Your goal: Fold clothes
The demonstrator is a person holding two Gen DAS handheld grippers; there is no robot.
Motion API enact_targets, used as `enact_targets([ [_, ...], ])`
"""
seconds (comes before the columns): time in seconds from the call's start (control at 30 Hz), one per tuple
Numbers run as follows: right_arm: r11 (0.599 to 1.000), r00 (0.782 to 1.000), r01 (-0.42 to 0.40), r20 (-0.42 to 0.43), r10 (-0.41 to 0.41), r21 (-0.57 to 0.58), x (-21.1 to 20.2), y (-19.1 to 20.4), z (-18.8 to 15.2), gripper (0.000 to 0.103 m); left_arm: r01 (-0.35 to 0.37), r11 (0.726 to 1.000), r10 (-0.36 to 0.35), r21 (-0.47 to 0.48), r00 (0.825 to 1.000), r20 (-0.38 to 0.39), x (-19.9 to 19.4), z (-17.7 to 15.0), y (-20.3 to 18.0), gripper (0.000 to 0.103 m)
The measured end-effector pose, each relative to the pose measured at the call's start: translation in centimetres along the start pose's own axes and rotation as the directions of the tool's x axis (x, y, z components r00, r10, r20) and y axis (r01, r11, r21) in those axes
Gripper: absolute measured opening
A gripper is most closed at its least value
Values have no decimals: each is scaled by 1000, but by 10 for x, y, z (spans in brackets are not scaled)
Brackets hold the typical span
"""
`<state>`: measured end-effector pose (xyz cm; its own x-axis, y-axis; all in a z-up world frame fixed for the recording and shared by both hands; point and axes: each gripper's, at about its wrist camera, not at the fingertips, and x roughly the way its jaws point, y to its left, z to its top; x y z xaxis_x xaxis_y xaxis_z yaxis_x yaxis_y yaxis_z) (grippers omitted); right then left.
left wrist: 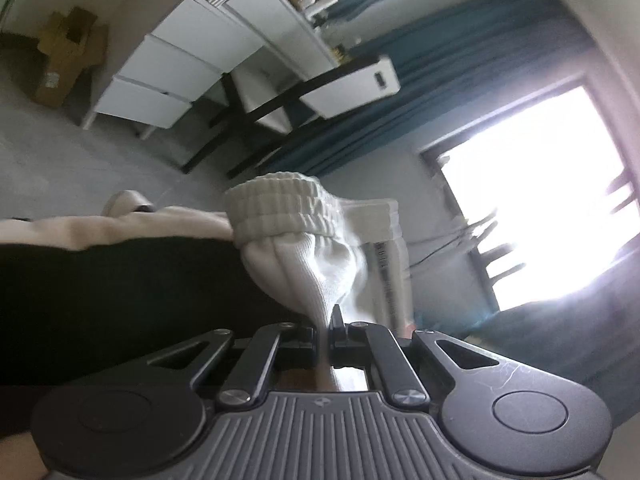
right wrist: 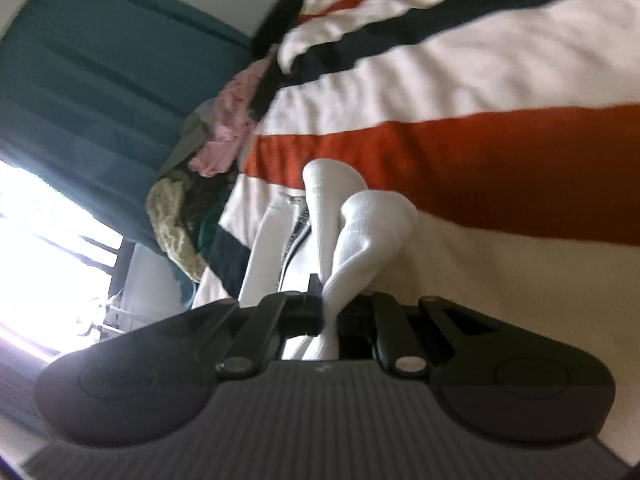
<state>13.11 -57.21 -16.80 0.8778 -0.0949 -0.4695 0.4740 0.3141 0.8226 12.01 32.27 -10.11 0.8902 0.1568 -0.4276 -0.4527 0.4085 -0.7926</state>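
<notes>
At lower centre of each wrist view, the left gripper [left wrist: 325, 330] is clamped on a white ribbed sock [left wrist: 304, 248] bunched below its cuff, while the right gripper [right wrist: 329, 312] pinches white socks [right wrist: 360, 236] above the striped bedspread [right wrist: 480, 152], right of a clothes pile [right wrist: 200, 184].

Your left tongs [left wrist: 325, 322] face bunched white sock [left wrist: 304, 240] filling the gap ahead, open floor [left wrist: 100, 160] beyond it toward the white drawers [left wrist: 160, 80], your right tongs [right wrist: 329, 300] blocked by ribbed sock [right wrist: 360, 232], bare striped bedspread [right wrist: 500, 100] beyond, clothes pile [right wrist: 200, 168] crowding your left
</notes>
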Motion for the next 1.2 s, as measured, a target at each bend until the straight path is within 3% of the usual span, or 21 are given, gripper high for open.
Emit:
enact_targets([
  [0.2,989,995,45,-90,-33,142,-20,-45,1,14,-147,981,157,128,985,-72,0,-8,5,8],
  [0.3,970,993,34,-118,-6,241,-25,-62,-1,19,-204,963,223,178,970,-96,1,-13,5,19],
  [0.4,956,992,8,-125,30,294,-28,-68,-4,46,-221,949,248,224,964,-99,-9,-20,2,23],
  [0.43,954,991,-10,-126,50,301,-27,-67,-6,61,-224,943,254,244,962,-98,-13,-22,-1,34],
  [0.47,951,990,-28,-126,70,309,-26,-67,-7,68,-227,937,260,264,961,-97,-16,-25,-3,46],
  [0.6,954,981,-72,-154,121,291,-15,-60,-11,68,-237,905,275,353,960,-59,-37,-40,-24,57],
  [0.7,967,980,-70,-161,113,247,-5,-57,-12,69,-240,873,265,425,964,-1,-52,-53,-43,65],
  [0.77,970,981,-70,-159,109,233,4,-58,-12,69,-233,841,248,488,968,36,-58,-63,-56,72],
  [0.87,970,981,-94,-146,129,224,13,-59,-12,69,-210,776,219,595,974,58,-56,-84,-79,73],
  [0.97,981,977,-132,-146,152,140,21,-45,-13,69,-143,712,169,688,985,30,-47,-109,-95,74],
  [1.1,964,956,-255,-133,262,68,28,-30,-10,69,-35,610,91,792,995,-26,-37,-149,-117,75],
  [1.2,965,957,-247,-136,257,85,36,-35,-9,69,49,551,33,833,996,-80,-32,-189,-129,76],
])
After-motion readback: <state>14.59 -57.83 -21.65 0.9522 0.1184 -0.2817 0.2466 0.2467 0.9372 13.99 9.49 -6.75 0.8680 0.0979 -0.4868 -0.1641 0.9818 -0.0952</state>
